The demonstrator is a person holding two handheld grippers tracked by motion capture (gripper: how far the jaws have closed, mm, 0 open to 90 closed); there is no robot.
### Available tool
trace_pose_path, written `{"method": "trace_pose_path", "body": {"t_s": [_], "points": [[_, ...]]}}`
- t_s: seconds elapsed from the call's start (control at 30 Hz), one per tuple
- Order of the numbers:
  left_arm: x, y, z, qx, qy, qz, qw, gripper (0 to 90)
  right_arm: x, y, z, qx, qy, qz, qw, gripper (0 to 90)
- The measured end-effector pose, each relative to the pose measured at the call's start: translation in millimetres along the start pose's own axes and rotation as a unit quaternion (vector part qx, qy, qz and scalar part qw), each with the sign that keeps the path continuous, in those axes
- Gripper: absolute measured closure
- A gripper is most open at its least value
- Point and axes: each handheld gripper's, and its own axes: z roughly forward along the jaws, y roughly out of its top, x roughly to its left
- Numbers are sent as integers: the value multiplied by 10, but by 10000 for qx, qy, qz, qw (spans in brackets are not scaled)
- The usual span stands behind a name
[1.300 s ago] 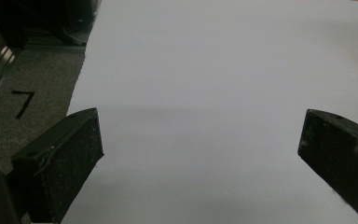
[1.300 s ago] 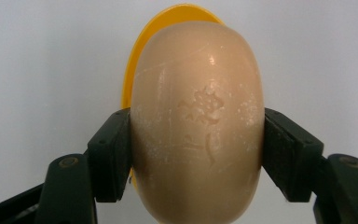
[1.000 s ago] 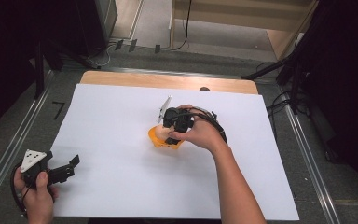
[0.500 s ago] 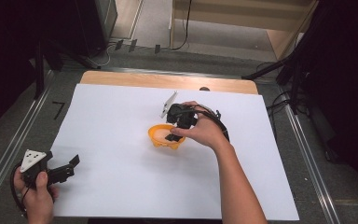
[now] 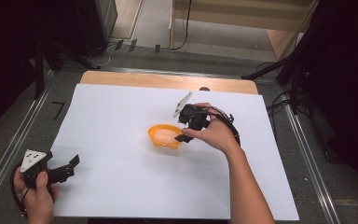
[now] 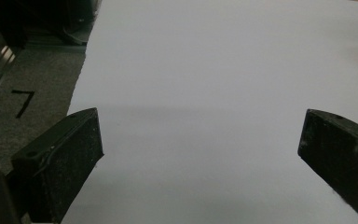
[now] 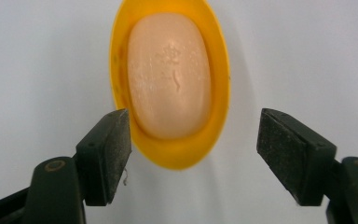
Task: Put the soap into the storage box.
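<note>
An orange oval soap dish [image 5: 160, 139] lies on the white sheet near the table's middle, with a peach soap bar [image 5: 168, 134] in it. In the right gripper view the dish [image 7: 220, 70] and the soap [image 7: 169, 74] lie straight ahead. My right gripper [image 5: 185, 133] hovers at the dish's right end. Its jaws have just been opening and the right gripper [image 7: 193, 154] stands open around the dish's near end, pads off it. My left gripper [image 5: 71, 167] rests open at the sheet's near left corner; between the left gripper [image 6: 200, 154] jaws is only paper.
The white paper sheet [image 5: 121, 107] covers most of the table; a wooden strip [image 5: 135, 79] shows along its far edge. Metal rails [image 5: 303, 144] run along both sides. A black "7" mark [image 5: 58, 109] lies on the grey surface to the left.
The right hand has drawn back to the right off the dish and its jaws have parted. The dish with the soap stays in place. The left hand has not moved.
</note>
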Motion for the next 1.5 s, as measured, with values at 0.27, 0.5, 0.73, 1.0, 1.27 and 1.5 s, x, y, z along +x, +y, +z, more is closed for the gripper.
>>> {"method": "trace_pose_path", "body": {"t_s": [0.27, 0.5, 0.73, 1.0, 1.27, 1.5], "points": [[-2, 0, 0, 3, 7, 6, 10000, 2, 9, -335, -175, -448, -598, 673, 9949, 180], [-3, -1, -1, -7, 10, 20, 10000, 1, 67, -566, -265, -718, -692, 1263, 9870, 75], [-5, -1, -2, -9, 24, 29, 10000, 1, 119, -850, -363, -1040, -668, 1804, 9758, 68], [-8, -1, -3, -7, 26, 41, 10000, 2, 186, -1209, -441, -1224, -977, 2150, 9640, 66], [-9, -2, -5, -7, 24, 50, 10000, 2, 279, -1525, -471, -1355, -1093, 2368, 9558, 25], [-8, -2, -8, -6, 23, 65, 10000, 2, 386, -1807, -505, -1597, -1254, 2647, 9427, 0]]}}
